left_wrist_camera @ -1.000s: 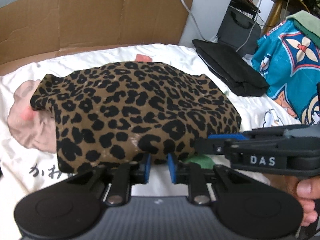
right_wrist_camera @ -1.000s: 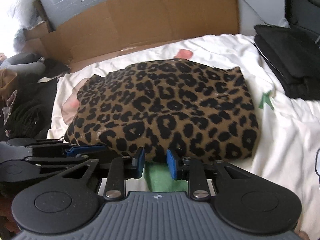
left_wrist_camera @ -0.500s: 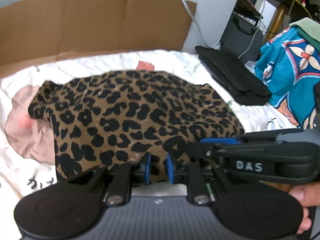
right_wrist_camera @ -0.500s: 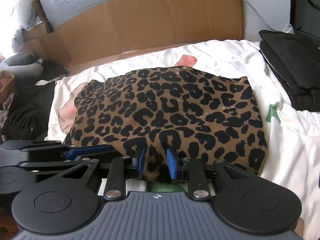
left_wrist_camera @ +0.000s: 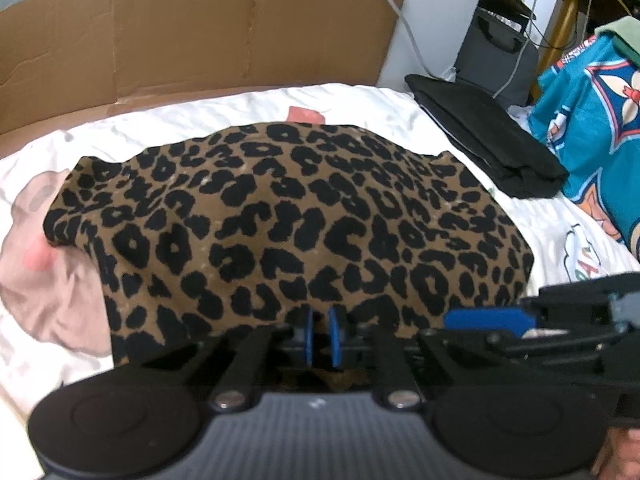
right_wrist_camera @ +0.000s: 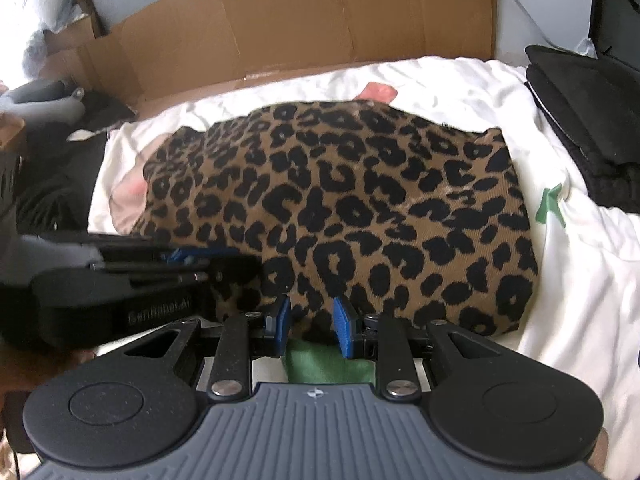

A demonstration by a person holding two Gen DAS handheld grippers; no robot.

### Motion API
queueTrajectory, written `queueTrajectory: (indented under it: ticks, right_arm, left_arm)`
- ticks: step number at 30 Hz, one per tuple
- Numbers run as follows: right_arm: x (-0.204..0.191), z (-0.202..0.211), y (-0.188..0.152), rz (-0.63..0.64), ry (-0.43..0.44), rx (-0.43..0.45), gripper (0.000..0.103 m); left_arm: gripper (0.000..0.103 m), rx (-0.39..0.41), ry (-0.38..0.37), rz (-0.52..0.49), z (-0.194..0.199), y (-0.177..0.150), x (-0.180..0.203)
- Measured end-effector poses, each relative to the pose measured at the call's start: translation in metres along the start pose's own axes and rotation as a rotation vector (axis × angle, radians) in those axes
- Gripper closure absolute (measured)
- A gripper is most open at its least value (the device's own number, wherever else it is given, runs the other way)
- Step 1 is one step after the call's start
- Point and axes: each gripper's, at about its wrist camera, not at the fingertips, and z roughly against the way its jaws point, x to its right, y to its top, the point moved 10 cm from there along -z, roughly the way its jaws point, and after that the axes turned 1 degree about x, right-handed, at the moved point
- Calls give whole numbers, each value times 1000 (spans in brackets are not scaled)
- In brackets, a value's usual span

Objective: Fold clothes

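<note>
1. The leopard-print garment [left_wrist_camera: 288, 224] lies folded in a rough rectangle on the white sheet [left_wrist_camera: 224, 112] of the bed, its near hem right under both tools.
2. The left gripper [left_wrist_camera: 320, 338] sits at that near hem with its jaws closing; the blue pads [left_wrist_camera: 307, 336] stand a narrow slit apart with cloth in the gap, though whether they already press on it is hard to tell.
3. The right gripper [right_wrist_camera: 310, 322] is at the same hem, further right, its jaws part open, straddling the edge of the fabric without squeezing it; a green patch [right_wrist_camera: 320, 364] shows below.
4. A pink print [left_wrist_camera: 36, 264] on the sheet peeks out to the garment's left.
5. A folded black pile [left_wrist_camera: 484, 140] lies on the right, a teal patterned cloth [left_wrist_camera: 592, 120] beyond it.
6. Flattened cardboard [left_wrist_camera: 192, 28] stands behind the bed.
</note>
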Motion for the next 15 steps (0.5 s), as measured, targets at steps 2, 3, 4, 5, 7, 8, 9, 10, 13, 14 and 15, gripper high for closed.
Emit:
queueTrajectory:
  ticks: [2,3,4,5,7,8,9,10,13,14,15]
  right_arm:
    - [2,-3,-1,5,-2,-5,73]
    - [2,-3,0,4,-1,-7,74]
    - [3,-4,0,2,-1,-8,74]
    - [4,-6,1,2,-3,-10,74]
    - [4,-9,0,10,-6,-14,74]
    - [4,-10,0,16,-8,-15,74]
    - [4,-12,0,23,-10,-16,74]
    - [4,-13,-1,31,-11,-16,73]
    - [4,-15,-1,33,-11,-16,73]
    - [5,-15,-1,29,-10,-17,74]
    - [5,-16,-1,25,-9,-17,74]
  left_arm:
    - [93,-3,-3,-3,-1,1,-1]
    - [93,-4,-3,-4,0,2,-1]
    - [93,-4,-3,0,1,2,-2]
    - [93,-2,0,8,3,3,-3]
    - [93,7,1,19,11,3,-3]
    - [93,13,0,25,15,3,-3]
    - [93,17,-5,30,20,2,-2]
    - [93,20,-8,31,23,1,0]
    - [93,22,-14,26,33,-7,4]
    - [92,21,-14,26,35,-10,5]
    - [92,19,-10,23,36,-13,6]
